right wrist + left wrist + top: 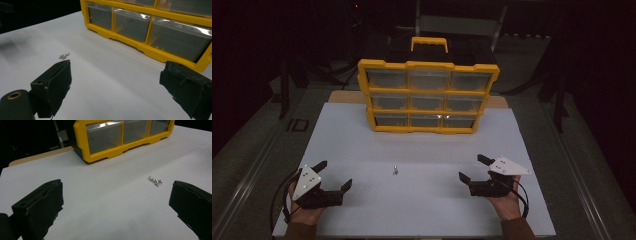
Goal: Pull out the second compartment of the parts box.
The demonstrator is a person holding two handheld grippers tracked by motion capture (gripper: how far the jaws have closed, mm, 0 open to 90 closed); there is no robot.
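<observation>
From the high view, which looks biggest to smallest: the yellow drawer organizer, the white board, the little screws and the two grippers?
1. White board
2. Yellow drawer organizer
3. Left gripper and right gripper: they look about alike, so I won't rank them.
4. Little screws, by far the smallest.

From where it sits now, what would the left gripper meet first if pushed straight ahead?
Probably bare white table. The screws lie right of its line, and the yellow drawer box stands farther on.

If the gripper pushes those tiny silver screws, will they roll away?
Probably a little. The screws look small, shiny and round-bodied, lying loose on the smooth white table, so they would likely skid or roll in curves. Being so small, they may slip from wide jaws.
</observation>
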